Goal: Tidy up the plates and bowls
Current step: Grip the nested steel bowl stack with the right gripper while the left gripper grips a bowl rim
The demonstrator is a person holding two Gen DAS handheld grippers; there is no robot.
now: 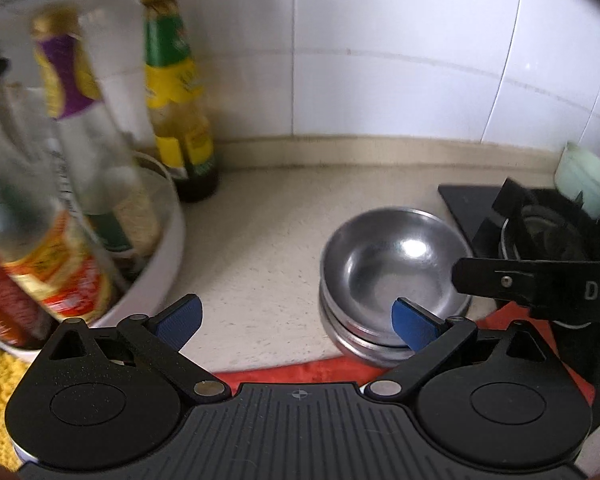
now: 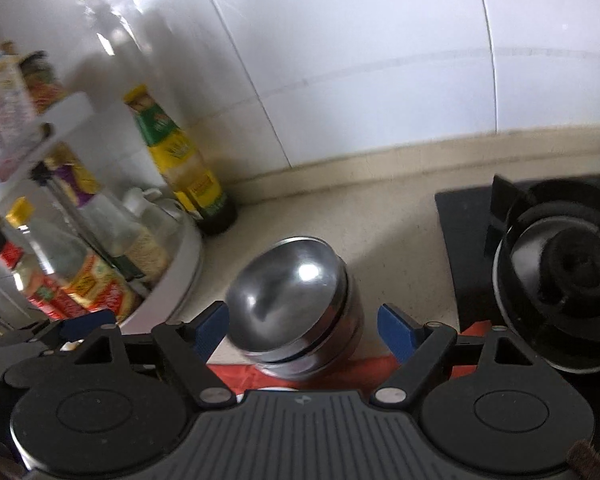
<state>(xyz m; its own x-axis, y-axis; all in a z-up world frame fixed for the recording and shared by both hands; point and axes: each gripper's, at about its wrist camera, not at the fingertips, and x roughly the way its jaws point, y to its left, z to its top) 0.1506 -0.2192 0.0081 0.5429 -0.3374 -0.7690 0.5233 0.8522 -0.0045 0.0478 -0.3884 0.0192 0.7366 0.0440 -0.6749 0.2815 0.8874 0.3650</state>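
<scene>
Right gripper (image 2: 298, 334), jaws spread and grasping nothing, has the stack of steel bowls (image 2: 296, 304) dead ahead between its blue pads, the nearer hand by my reckoning. Left gripper (image 1: 298, 320) hangs released too, the bowls off to its right. They sit on the speckled counter (image 1: 260, 240) beside the black hob (image 2: 464, 236): smooth, shiny, round, likely slippery

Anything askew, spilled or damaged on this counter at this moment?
Nothing spilled or damaged. The steel bowls sit nested on the counter, the top one slightly tilted in the stack. Bottles stand upright by the white rack. Blur hides finer detail.
</scene>
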